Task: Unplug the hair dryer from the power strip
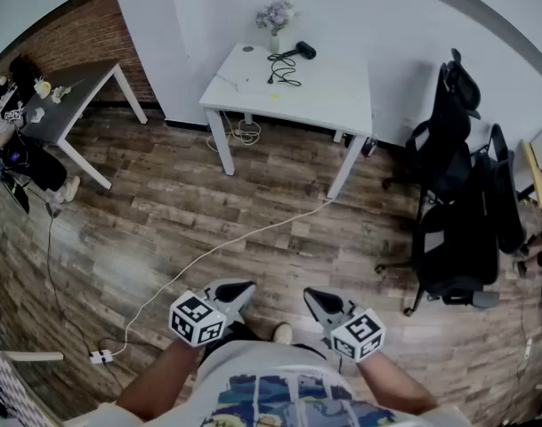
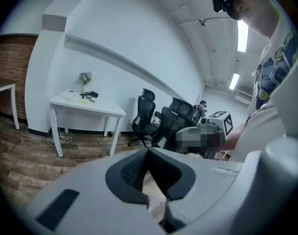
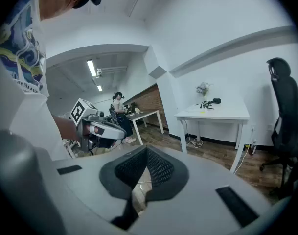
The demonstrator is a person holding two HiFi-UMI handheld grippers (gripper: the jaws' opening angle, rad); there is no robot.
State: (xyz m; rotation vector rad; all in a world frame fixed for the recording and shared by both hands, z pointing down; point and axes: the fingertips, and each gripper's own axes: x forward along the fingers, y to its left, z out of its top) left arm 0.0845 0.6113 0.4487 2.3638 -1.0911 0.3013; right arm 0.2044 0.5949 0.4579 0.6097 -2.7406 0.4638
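The black hair dryer lies on the white table at the far wall, its black cord looped beside it. A flat white piece, perhaps the power strip, rests on the table's left part. Both grippers hang low in front of me, far from the table. My left gripper is shut and holds nothing; its tips meet. My right gripper is also shut and holds nothing. The hair dryer shows small in the left gripper view and again in the right gripper view.
A vase of flowers stands at the table's back. A white cable runs over the wood floor from a table leg to a plug block. Black office chairs crowd the right; a dark desk stands left.
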